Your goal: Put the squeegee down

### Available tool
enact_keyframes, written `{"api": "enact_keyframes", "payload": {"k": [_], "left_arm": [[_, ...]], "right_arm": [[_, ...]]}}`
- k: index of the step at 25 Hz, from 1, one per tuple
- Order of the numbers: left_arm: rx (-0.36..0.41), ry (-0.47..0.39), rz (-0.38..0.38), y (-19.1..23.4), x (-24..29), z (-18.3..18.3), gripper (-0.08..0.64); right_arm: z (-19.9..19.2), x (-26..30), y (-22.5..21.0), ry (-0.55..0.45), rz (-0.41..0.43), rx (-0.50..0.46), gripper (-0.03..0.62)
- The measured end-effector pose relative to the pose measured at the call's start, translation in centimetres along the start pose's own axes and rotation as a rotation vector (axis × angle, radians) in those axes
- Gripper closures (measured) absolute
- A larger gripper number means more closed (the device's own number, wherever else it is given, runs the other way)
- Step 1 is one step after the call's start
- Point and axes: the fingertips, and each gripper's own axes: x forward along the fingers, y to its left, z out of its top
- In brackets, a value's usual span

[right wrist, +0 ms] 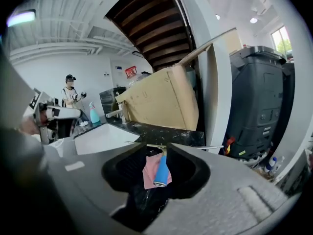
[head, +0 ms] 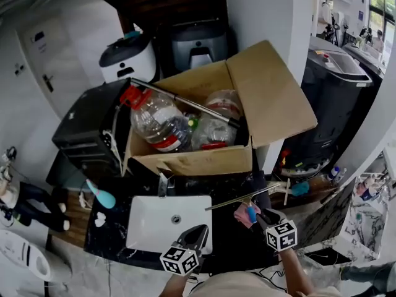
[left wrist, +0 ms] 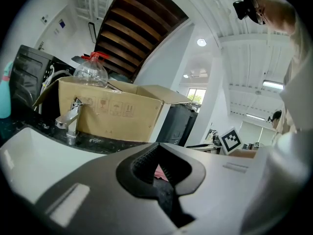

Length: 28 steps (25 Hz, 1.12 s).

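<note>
The squeegee (head: 244, 198) lies on the black counter (head: 223, 243) right of the sink, its blue handle (head: 250, 213) resting on a pink cloth (head: 241, 214). My right gripper (head: 263, 215) hovers just behind the handle, open and holding nothing. In the right gripper view the blue handle (right wrist: 161, 173) and pink cloth (right wrist: 150, 173) show below, through the gap of the right gripper (right wrist: 157, 148). My left gripper (head: 203, 229) hangs over the sink's front edge, shut and empty, and its tips meet in the left gripper view (left wrist: 157, 146).
A white sink (head: 148, 228) with a chrome faucet (head: 164, 184) is set in the counter. Behind it stands an open cardboard box (head: 272, 91) of plastic bottles. A teal spray bottle (head: 102, 197) stands at the left, a black bin (head: 334, 85) at the right.
</note>
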Motion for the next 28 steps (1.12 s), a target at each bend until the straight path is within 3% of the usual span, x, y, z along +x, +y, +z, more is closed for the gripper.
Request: {"api": "enact_keyframes", "payload": {"k": [6, 10, 18, 22, 28], "left_arm": [[0.059, -0.006, -0.072, -2.6, 1.6, 1.0, 0.543], [0.082, -0.024, -0.09, -3.3, 1.7, 2.2, 0.543], [0.129, -0.085, -0.083, -3.2, 0.8, 5.5, 0.543], [0.154, -0.12, -0.05, -2.6, -0.2, 7.0, 0.543], [0.152, -0.122, -0.023, -2.0, -0.9, 6.6, 0.543]], "right_arm": [[2.8, -4.4, 0.9, -0.126, 0.0, -0.034, 0.563], [4.8, -5.9, 1.3, -0.194, 0.01, -0.057, 0.591], [9.1, -7.7, 2.6, -0.308, 0.012, -0.111, 0.591], [10.4, -8.2, 2.3, -0.348, -0.068, -0.136, 0.591], [10.9, -8.4, 3.4, -0.375, -0.072, -0.18, 0.591]]}}
